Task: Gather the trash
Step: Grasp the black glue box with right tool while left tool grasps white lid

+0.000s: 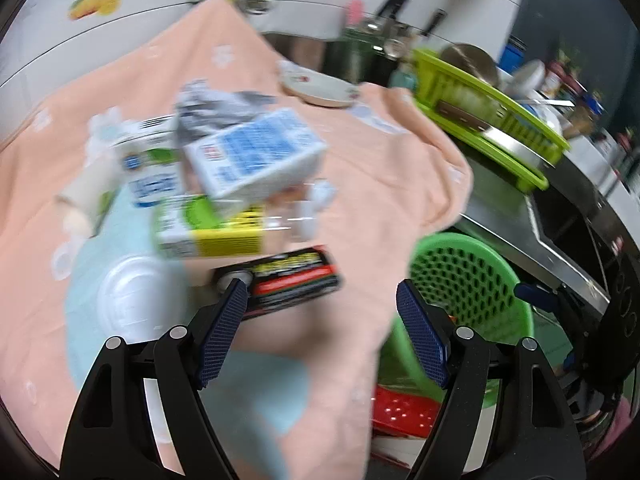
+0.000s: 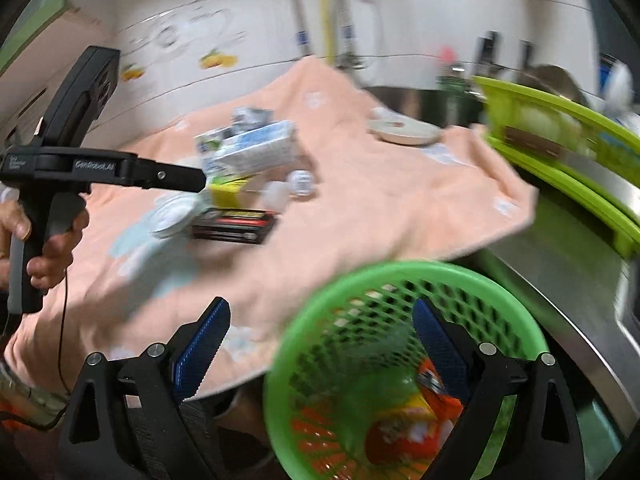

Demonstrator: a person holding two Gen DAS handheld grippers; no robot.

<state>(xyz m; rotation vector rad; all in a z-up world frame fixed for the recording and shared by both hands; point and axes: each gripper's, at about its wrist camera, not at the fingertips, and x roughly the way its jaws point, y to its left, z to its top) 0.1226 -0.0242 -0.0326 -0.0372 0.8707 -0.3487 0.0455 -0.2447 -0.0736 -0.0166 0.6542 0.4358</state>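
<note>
A heap of trash lies on a peach cloth (image 1: pixel 368 168): a blue-and-white carton (image 1: pixel 256 156), a green-and-yellow carton (image 1: pixel 208 228), a black-and-red packet (image 1: pixel 292 280) and a white plastic lid (image 1: pixel 132 292). My left gripper (image 1: pixel 320 300) hovers open just short of the black packet, nothing between its fingers. It also shows in the right wrist view as the left gripper (image 2: pixel 176 178), held by a hand (image 2: pixel 48 240). My right gripper (image 2: pixel 320 320) is open over the rim of a green mesh basket (image 2: pixel 360 280). An orange snack wrapper (image 2: pixel 404 428) lies inside the basket.
A small plate (image 1: pixel 320 88) sits at the cloth's far side. A lime-green dish rack (image 1: pixel 492 128) stands on the steel counter (image 1: pixel 504 224) to the right, with bottles and jars behind. A tiled wall (image 2: pixel 200 40) runs along the back. A red crate (image 1: pixel 404 412) sits below the basket.
</note>
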